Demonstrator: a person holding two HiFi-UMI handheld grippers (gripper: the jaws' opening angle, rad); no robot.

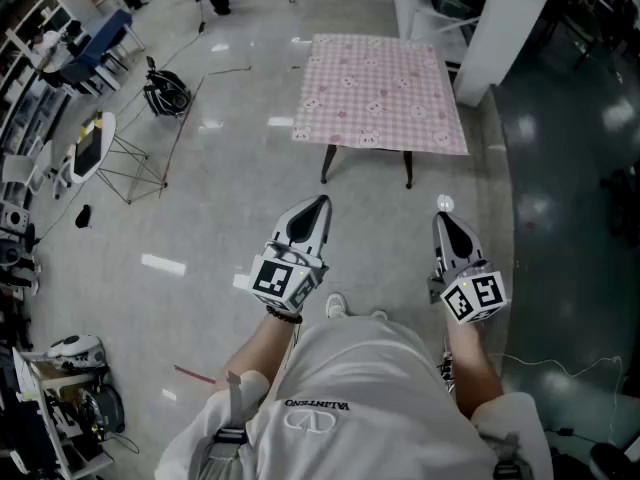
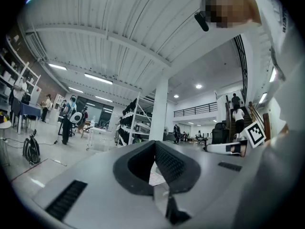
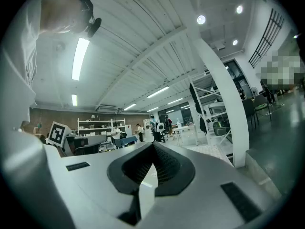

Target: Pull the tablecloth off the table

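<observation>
Table (image 1: pixel 328 164) ahead, well apart from me, pink check tablecloth (image 1: pixel 380 88) spread over it.
Cloth looks light, soft, prob slides easy; I'd pinch near hanging hem w/ both claws. Left gripper (image 1: pixel 318 203) & right gripper (image 1: pixel 443 218): jaws closed tip to tip, nothing held.

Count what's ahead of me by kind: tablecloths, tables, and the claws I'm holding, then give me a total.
Pink checked tablecloth: 1
Table: 1
Claws, left claw and right claw: 2
Total: 4
</observation>
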